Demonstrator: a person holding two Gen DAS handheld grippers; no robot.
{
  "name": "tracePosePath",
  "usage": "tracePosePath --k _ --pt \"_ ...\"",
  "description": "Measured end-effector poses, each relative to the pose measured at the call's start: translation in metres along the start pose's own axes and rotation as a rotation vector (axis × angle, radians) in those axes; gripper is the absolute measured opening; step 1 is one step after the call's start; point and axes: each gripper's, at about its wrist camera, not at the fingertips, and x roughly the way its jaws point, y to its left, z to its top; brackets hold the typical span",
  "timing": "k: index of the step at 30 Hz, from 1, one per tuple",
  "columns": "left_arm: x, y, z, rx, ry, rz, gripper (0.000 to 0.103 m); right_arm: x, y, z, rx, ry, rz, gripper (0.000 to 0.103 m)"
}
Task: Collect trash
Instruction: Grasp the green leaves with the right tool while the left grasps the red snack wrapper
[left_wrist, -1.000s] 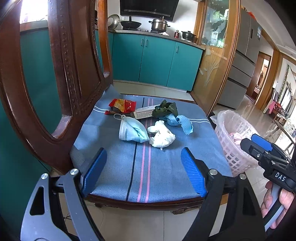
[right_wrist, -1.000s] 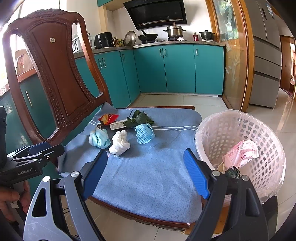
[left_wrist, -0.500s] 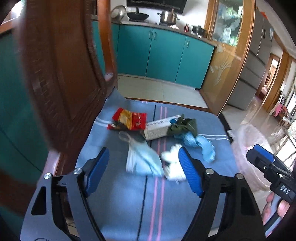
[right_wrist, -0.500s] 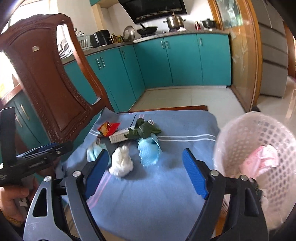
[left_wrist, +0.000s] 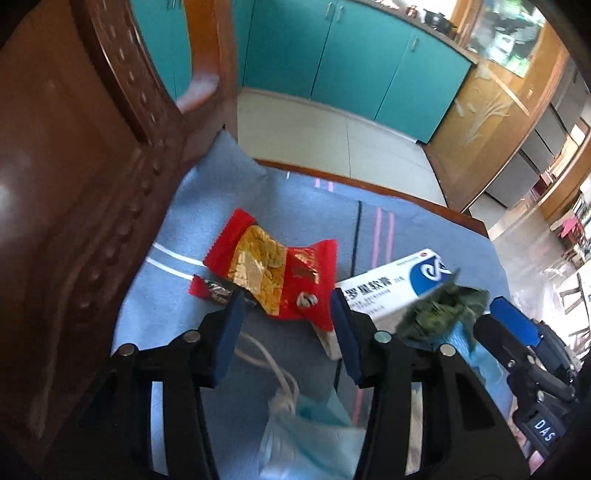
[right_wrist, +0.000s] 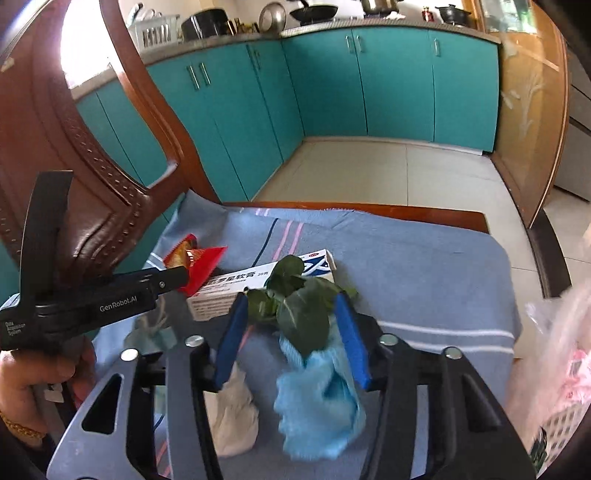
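Trash lies on a chair's blue cushion (left_wrist: 207, 206). My left gripper (left_wrist: 286, 314) is open, its fingers either side of a red and gold snack wrapper (left_wrist: 273, 269). A white medicine box (left_wrist: 391, 291) lies right of it, and a blue face mask (left_wrist: 310, 439) lies under the gripper. My right gripper (right_wrist: 293, 321) is open around a green leaf (right_wrist: 303, 310) that rests on a crumpled blue mask (right_wrist: 317, 398). A white tissue wad (right_wrist: 234, 417) lies to its left. The wrapper (right_wrist: 195, 262) and box (right_wrist: 255, 284) show beyond it.
The carved wooden chair back (left_wrist: 74, 184) stands close on the left. A white lined trash basket (right_wrist: 557, 380) holding pink trash is at the right edge of the right wrist view. Teal cabinets (right_wrist: 332, 85) and tiled floor lie beyond the seat.
Both grippers have moved forward and down over the cushion. The left one now straddles the red wrapper, the right one the leaf and blue mask. Both jaws have narrowed somewhat.
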Motion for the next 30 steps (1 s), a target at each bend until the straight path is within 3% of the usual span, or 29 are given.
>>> tracePosePath --k 3,5,7,12,19,25,27,30 --pt "0.015 0.006 0.001 -0.019 0.034 -0.005 0.035 0.015 0.001 0.005 0.010 0.037 0.015 0.028" --pt "0.017 0.008 0.002 -0.017 0.033 -0.020 0.017 0.018 0.003 0.006 0.005 0.042 0.014 0.013" --pt "0.016 0.009 0.002 -0.021 0.023 -0.042 0.007 0.016 0.004 0.008 0.010 0.035 0.013 0.008" --pt "-0.013 0.007 0.004 -0.004 -0.070 -0.090 0.005 -0.005 0.004 0.014 0.011 -0.014 0.012 0.004" --pt "-0.118 -0.014 -0.011 0.091 -0.264 -0.125 0.004 -0.068 0.007 0.023 0.028 -0.134 0.051 0.004" --pt "-0.180 -0.023 -0.081 0.162 -0.364 -0.072 0.005 -0.121 0.015 0.000 0.008 -0.179 0.081 0.004" --pt "-0.190 -0.023 -0.112 0.173 -0.370 -0.051 0.005 -0.138 0.021 -0.018 -0.033 -0.189 0.062 0.004" --pt "-0.196 -0.026 -0.141 0.167 -0.352 -0.082 0.004 -0.159 0.025 -0.045 -0.050 -0.190 0.057 0.004"
